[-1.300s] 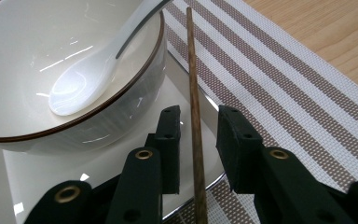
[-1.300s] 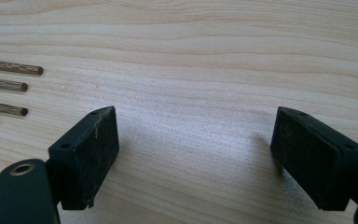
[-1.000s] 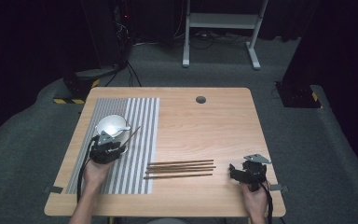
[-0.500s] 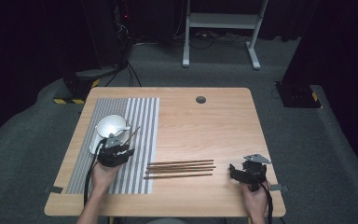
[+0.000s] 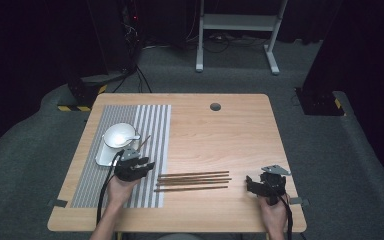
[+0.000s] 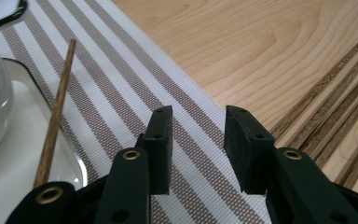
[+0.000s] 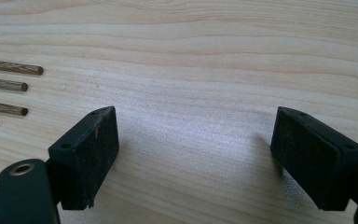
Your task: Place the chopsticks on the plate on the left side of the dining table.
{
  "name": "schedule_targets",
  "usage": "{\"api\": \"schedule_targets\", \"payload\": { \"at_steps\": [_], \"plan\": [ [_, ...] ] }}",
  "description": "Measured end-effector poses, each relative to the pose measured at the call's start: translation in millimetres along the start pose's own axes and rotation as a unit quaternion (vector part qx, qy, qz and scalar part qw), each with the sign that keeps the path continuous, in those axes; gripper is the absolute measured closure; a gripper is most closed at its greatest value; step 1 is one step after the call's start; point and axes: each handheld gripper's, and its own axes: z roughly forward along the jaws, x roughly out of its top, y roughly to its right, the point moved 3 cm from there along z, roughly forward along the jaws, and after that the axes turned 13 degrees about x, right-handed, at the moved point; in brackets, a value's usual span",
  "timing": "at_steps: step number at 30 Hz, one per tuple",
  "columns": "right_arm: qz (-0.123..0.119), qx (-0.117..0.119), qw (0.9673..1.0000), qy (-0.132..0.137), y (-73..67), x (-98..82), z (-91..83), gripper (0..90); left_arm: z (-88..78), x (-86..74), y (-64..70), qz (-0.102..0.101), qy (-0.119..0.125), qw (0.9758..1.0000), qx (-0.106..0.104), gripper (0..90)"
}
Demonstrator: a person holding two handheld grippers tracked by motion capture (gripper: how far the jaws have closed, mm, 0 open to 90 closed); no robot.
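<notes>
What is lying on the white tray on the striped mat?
On the white tray sit a white bowl and one wooden chopstick, its end leaning out over the rim. The bowl covers the tray beneath it, and the bowl's inside cannot be made out.

A wooden desk (image 5: 240, 130) carries a striped mat (image 5: 152, 125) along its left edge and chopsticks (image 5: 192, 180) near the front edge.

a lab or studio set-up. a lone wooden table (image 5: 240, 135) stands on grey carpet (image 5: 325, 165), dark curtains around. cables (image 5: 130, 75) and a white metal stand (image 5: 237, 30) sit behind.
</notes>
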Motion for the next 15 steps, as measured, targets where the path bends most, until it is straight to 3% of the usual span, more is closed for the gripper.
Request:
{"api": "schedule_targets", "payload": {
  "at_steps": [15],
  "plan": [
    [0.000, 0.000, 1.0000, 0.000, 0.0, 0.0, 0.0, 15.1, 8.4, 8.5, 20.2, 0.023, 0.004, 0.9996, -0.014, 58.6]
  ]
}}
